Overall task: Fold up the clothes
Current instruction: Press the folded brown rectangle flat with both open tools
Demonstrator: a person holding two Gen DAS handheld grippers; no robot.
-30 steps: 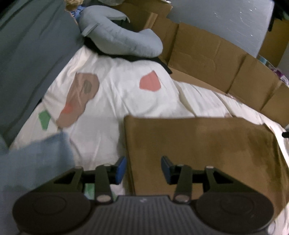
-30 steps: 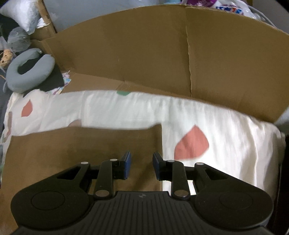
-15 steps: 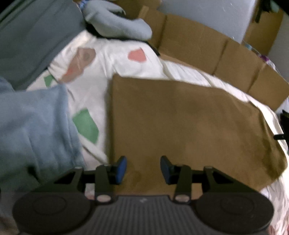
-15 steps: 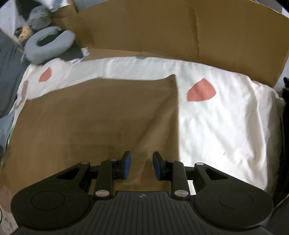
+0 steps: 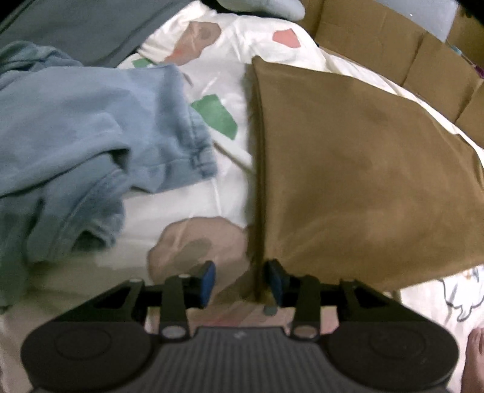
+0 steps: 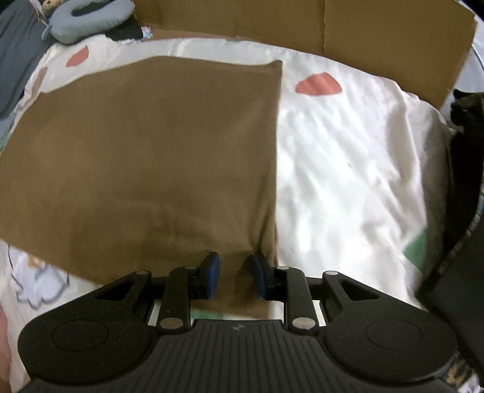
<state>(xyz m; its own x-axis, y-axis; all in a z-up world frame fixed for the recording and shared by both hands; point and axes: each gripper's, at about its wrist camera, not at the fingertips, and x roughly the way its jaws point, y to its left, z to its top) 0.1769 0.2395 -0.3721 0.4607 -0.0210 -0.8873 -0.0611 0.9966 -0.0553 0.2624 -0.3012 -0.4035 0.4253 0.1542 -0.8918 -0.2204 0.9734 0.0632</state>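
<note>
A brown cloth (image 5: 363,166) (image 6: 151,151) lies folded flat in a rough rectangle on the white patterned sheet (image 5: 187,199) (image 6: 348,166). My left gripper (image 5: 240,272) stands open at the cloth's near left corner. The cloth's left edge runs up between the fingers, close to the right one, with bare sheet beside it. My right gripper (image 6: 234,263) stands open over the near right corner. Brown fabric lies between and under its blue pads, which show a gap and no visible pinch.
A crumpled light-blue garment (image 5: 90,136) lies on the sheet left of the brown cloth. Cardboard walls (image 6: 302,24) (image 5: 378,39) stand along the far side. A grey neck pillow (image 6: 87,15) rests at the far left. Dark things (image 6: 466,121) border the right edge.
Both grippers drew back from the cloth's far part to its near corners and sank lower. The cloth kept its place on the sheet. The blue garment came into the left view.
</note>
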